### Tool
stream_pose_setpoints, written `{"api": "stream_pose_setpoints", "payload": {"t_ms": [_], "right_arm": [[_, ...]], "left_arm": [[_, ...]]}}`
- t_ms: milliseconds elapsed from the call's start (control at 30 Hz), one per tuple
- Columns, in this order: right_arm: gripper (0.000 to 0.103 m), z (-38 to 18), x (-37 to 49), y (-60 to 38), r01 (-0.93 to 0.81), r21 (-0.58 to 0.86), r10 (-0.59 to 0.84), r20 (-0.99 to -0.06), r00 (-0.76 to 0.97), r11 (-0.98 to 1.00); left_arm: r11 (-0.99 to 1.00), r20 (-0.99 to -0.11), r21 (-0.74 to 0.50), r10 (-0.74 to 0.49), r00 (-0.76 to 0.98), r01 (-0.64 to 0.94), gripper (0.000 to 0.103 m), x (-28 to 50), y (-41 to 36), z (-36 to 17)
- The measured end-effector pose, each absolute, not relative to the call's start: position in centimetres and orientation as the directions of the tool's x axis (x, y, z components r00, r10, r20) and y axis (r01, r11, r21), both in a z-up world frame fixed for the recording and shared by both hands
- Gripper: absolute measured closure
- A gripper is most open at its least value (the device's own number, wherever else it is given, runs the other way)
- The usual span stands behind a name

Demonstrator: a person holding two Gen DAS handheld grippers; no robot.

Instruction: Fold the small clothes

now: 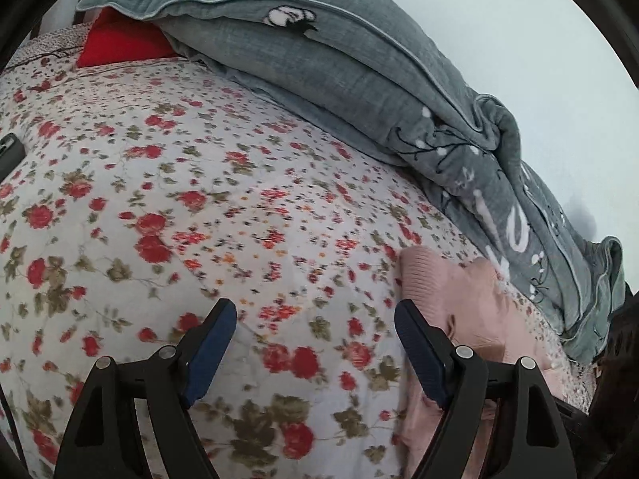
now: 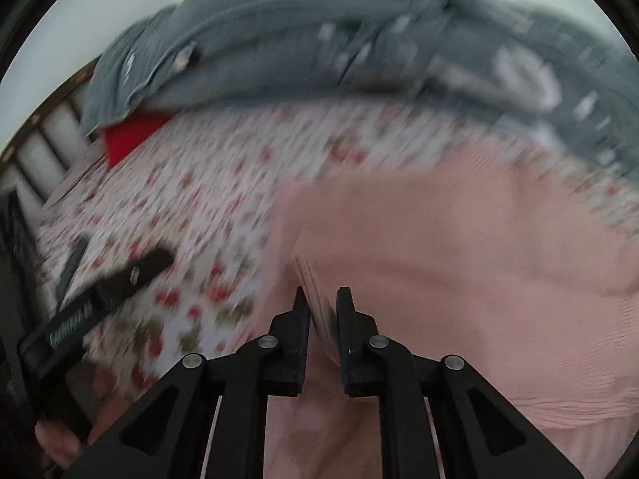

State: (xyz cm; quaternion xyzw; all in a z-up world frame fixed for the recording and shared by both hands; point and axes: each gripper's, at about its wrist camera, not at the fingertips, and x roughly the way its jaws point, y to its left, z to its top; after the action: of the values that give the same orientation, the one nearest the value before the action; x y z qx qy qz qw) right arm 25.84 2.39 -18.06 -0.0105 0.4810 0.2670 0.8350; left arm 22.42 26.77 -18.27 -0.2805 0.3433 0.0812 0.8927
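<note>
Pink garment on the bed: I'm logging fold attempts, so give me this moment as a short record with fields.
surface: floral bedsheet
garment: pink knit garment, lying on the sheet, partly bunched
right gripper: shut on an edge of the garment
left gripper: open over the sheet, empty, garment just to its right
backdrop: grey quilt heaped along the far side, red cushion under its end
image quality: right wrist view blurred

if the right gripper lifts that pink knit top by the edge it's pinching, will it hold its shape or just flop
Probably flop: the pink knit top already lies in soft folds on the floral bedsheet. The right gripper pinches one edge only, so the rest would likely hang and drag. Its ribbed knit suggests it shouldn't slip easily.
</note>
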Motion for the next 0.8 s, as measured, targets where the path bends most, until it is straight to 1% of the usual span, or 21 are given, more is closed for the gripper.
{"api": "stream_pose_setpoints", "payload": {"t_ms": [33,67,100,133,167,267,333,400,467,567,700,767,800], "right_arm": [[0.086,-17.9,25.6,1.4,-0.452,0.28,0.468,-0.795,0.385,0.847],[0.074,-17.5,25.4,0.5,-0.447,0.308,0.492,-0.779,0.388,0.84],[0.059,-16.9,25.1,-0.9,-0.44,0.34,0.518,-0.759,0.395,0.832],[0.054,-16.0,24.8,-3.0,-0.426,0.382,0.552,-0.724,0.414,0.82],[0.05,-15.3,24.5,-4.6,-0.415,0.407,0.571,-0.696,0.436,0.814],[0.048,-13.0,23.3,-11.2,-0.36,0.449,0.575,-0.614,0.541,0.818],[0.048,-12.7,22.7,-15.4,-0.31,0.436,0.53,-0.598,0.602,0.845],[0.048,-12.6,22.5,-19.2,-0.25,0.41,0.465,-0.596,0.655,0.877],[0.048,-13.0,22.5,-22.3,-0.188,0.387,0.402,-0.604,0.688,0.903],[0.048,-14.1,22.5,-25.7,-0.142,0.353,0.343,-0.611,0.713,0.925],[0.048,-15.8,22.3,-27.3,-0.132,0.293,0.29,-0.603,0.743,0.947],[0.048,-16.8,22.3,-27.9,-0.131,0.318,0.305,-0.596,0.743,0.939],[0.048,-17.1,22.5,-28.0,-0.136,0.327,0.319,-0.61,0.725,0.935]], "left_arm": [[0.835,-0.656,-0.441,-0.051,0.753,-0.329,0.023,22.5,26.4,-18.1],[0.844,-0.652,-0.435,-0.054,0.756,-0.314,0.023,22.7,25.8,-18.0],[0.85,-0.648,-0.433,-0.062,0.759,-0.301,0.023,22.7,25.4,-17.8],[0.855,-0.642,-0.437,-0.078,0.763,-0.28,0.023,22.9,24.9,-17.7],[0.857,-0.626,-0.458,-0.124,0.77,-0.234,0.023,23.0,24.2,-17.6],[0.842,-0.582,-0.527,-0.259,0.771,-0.115,0.024,23.3,22.4,-17.2],[0.839,-0.553,-0.542,-0.323,0.768,-0.037,0.024,23.4,20.8,-16.8],[0.869,-0.564,-0.494,-0.309,0.766,-0.013,0.026,23.7,18.7,-16.4],[0.891,-0.584,-0.453,-0.292,0.758,-0.006,0.04,24.0,17.4,-16.4],[0.92,-0.624,-0.392,-0.271,0.733,0.006,0.049,24.9,15.5,-16.9],[0.944,-0.652,-0.329,-0.225,0.724,-0.002,0.053,25.9,14.6,-17.5],[0.948,-0.662,-0.317,-0.227,0.714,0.008,0.054,26.3,14.4,-17.8],[0.951,-0.663,-0.308,-0.226,0.714,0.015,0.054,26.4,14.3,-17.9]]}}
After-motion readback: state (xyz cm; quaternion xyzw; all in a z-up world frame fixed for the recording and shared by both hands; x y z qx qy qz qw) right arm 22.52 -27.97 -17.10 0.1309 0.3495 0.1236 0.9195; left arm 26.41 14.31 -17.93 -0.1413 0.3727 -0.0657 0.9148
